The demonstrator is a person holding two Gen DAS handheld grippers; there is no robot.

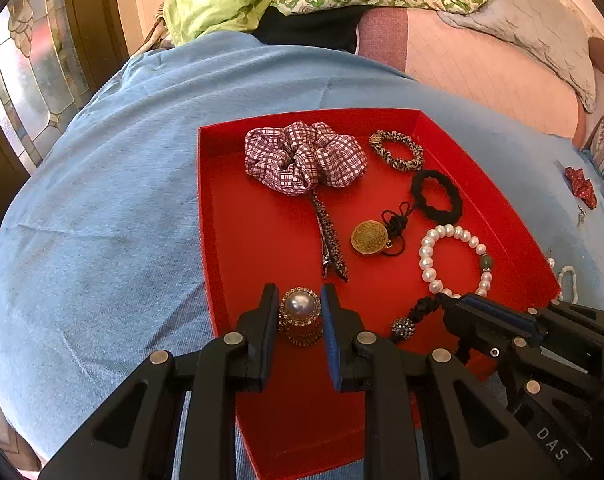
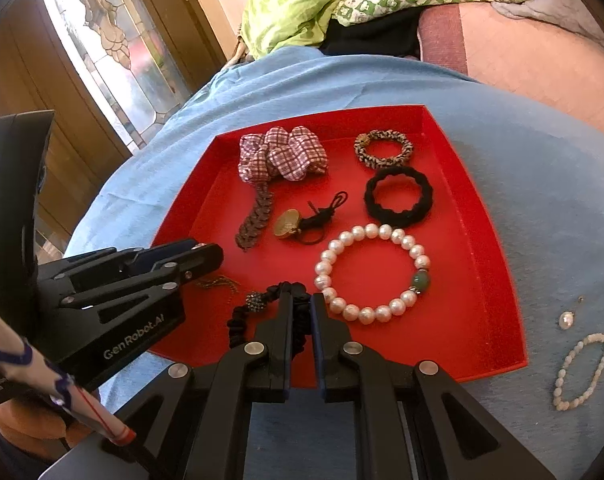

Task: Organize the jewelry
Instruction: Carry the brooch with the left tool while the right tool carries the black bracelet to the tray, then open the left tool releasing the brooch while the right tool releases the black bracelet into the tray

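Left wrist view: the left gripper (image 1: 299, 308) has its jaws narrowed onto a round gold-rimmed brooch with a large grey pearl dome (image 1: 300, 307), both pads against its sides, low over the near part of the shallow red cardboard tray (image 1: 229, 216). Beside it the right gripper (image 2: 302, 312) is clamped almost fully together on a black braided cord bracelet with a sparkly grey bead (image 2: 257, 304), just above the tray floor. Further in lie a white pearl bracelet with one green bead (image 2: 374, 276), a gold disc pendant on black cord (image 2: 287, 223), a black hair tie (image 2: 398, 196), a leopard-print hair tie (image 2: 384, 149), a beaded hair clip (image 1: 330, 240) and a red-and-white checked fabric scrunchie (image 1: 302, 158). The tray sits on a blue cloth (image 1: 101, 220); outside it, on the cloth, rest a small white bead bracelet (image 2: 582, 372) and a loose pearl (image 2: 565, 320).
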